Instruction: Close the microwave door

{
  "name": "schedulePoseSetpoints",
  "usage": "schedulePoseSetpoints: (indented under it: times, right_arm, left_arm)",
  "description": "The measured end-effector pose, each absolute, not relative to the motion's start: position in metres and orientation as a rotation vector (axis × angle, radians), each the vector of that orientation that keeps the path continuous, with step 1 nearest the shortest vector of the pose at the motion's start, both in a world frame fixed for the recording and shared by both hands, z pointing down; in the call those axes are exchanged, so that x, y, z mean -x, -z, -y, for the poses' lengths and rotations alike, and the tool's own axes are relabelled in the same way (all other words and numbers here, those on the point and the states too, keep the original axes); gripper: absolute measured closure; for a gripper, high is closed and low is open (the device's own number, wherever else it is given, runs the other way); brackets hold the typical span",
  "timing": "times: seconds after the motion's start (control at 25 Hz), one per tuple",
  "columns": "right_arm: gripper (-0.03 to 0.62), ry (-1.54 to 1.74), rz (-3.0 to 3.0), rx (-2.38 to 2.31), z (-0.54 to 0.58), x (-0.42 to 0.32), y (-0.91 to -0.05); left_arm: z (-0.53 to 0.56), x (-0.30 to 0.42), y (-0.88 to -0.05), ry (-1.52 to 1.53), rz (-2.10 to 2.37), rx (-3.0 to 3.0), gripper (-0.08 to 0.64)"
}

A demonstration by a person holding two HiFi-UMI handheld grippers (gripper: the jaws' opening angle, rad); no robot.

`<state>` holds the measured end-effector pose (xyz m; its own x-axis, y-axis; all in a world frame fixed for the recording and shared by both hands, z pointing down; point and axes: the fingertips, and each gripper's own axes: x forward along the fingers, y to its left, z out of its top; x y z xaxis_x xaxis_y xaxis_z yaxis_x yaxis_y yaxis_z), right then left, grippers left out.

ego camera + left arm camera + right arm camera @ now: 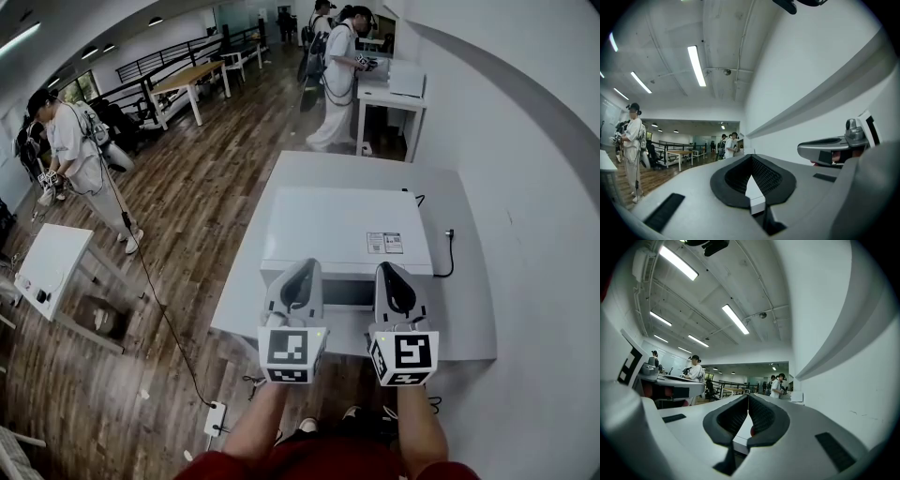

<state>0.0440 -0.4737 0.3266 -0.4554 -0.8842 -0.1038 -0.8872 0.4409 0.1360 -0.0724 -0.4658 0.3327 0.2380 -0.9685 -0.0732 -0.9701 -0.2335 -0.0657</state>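
1. The microwave point(337, 230) sits on the white table point(469, 309), close to the near edge and toward the left edge. Its front faces the person.
2. The door point(349, 292) shows only as a grey strip on that front, between the two tools. No panel juts out over the near edge, so it looks flush or almost so. I cannot tell whether the latch has caught.
3. The left gripper point(304, 266) hovers at the front's left part with its jaws together at the tips and nothing between them.
4. The right gripper point(394, 269) hovers just beside it at the front's right part, its jaws likewise together and empty.
5. Handling, as a guess: the door is a stiff, light, hinged panel with a smooth face that pads would slide on. It needs a push, not a grasp.
6. The place to press is probably the free edge, far from the hinge, using blunt closed tips. The latch likely wants a firm last push.
7. The body is heavy enough to resist, but a hard shove could still skid it along the smooth top toward the far edge.
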Motion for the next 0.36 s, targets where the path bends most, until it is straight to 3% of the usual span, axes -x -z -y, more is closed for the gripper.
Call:
schedulePoseSetpoints:
  times: [0.36]
  right_arm:
    - [0.565, -0.265, -2.656, 1.639, 0.4773, -0.0491, -0.3304]
  left_arm:
    - [0.4692, 0.0655, -0.3358, -0.019, -1.873, 2.404, 0.534]
